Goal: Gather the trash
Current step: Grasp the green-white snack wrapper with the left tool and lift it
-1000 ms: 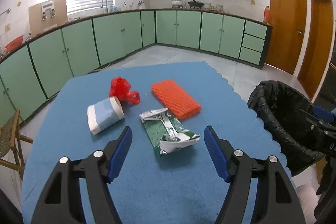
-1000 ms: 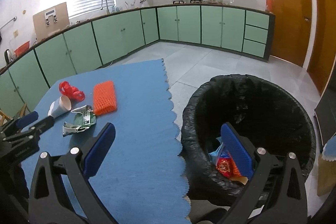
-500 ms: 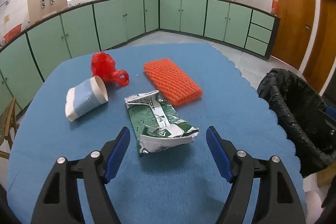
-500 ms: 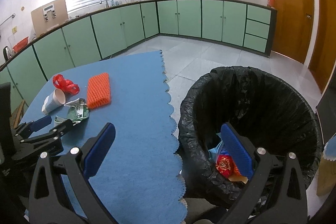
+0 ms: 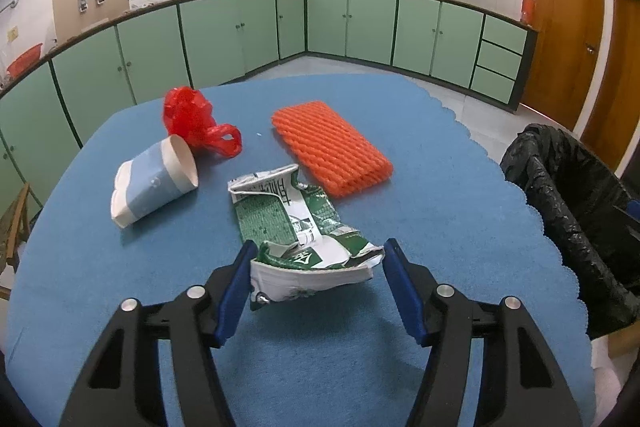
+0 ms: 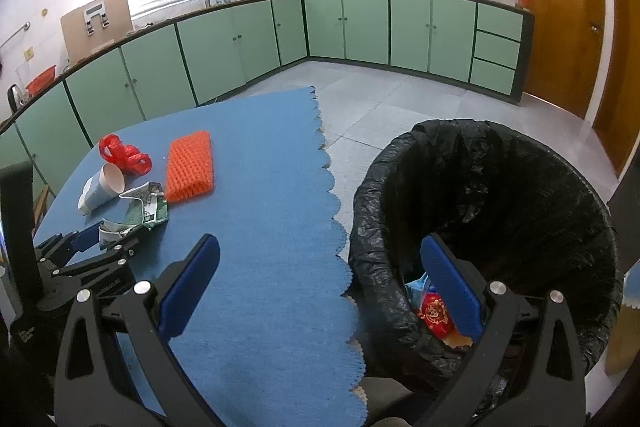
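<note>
The left claw is down at the near end of the crumpled green wrapper, its jaws spread just wider than the crushed edge, one on each side. The left pad looks to be touching the paper; the right pad seems a shade off it. So the step in hand is the grab on the wrapper, which lies on the blue tabletop close in front of the claw.

Next, I'd judge, the jaws need to pinch in on that edge, lift, and carry it rightwards to the black-lined bin standing just off the tabletop's scalloped edge. The wrapper is light and floppy, so a firm bite well into the fold would serve better than a nip at the rim.

The right claw hangs wide and empty, straddling the gap between tabletop and bin.

Counted on the tabletop: one wrapper, one paper cup on its side, one red plastic bag, one orange foam net. One bin, with some trash already at the bottom.
</note>
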Tool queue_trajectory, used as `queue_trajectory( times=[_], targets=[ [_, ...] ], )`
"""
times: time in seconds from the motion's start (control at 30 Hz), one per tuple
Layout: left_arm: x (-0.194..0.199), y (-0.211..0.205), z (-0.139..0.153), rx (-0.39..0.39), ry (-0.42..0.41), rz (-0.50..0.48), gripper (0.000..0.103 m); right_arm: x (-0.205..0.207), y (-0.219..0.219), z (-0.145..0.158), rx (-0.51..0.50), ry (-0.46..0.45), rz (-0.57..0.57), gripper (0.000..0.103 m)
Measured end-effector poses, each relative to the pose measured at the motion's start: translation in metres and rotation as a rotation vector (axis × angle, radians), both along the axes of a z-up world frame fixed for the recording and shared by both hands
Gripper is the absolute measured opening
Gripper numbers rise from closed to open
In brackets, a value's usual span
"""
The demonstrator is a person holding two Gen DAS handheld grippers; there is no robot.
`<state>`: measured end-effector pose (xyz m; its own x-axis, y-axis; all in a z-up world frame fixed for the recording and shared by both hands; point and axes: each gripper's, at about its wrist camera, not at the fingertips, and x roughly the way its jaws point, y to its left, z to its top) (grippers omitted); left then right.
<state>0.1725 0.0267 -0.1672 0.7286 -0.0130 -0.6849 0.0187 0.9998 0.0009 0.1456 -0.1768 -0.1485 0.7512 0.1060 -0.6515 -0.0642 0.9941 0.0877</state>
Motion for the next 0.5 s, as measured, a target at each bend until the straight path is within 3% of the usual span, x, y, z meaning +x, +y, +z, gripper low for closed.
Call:
queue_trajectory(
  times=[0.5],
  targets=[
    [-0.030,0.050,0.010,-0.028,-0.006,0.061,0.063,0.000,0.035,0.002,-0.007,0.002,0.071,0.098]
  ],
)
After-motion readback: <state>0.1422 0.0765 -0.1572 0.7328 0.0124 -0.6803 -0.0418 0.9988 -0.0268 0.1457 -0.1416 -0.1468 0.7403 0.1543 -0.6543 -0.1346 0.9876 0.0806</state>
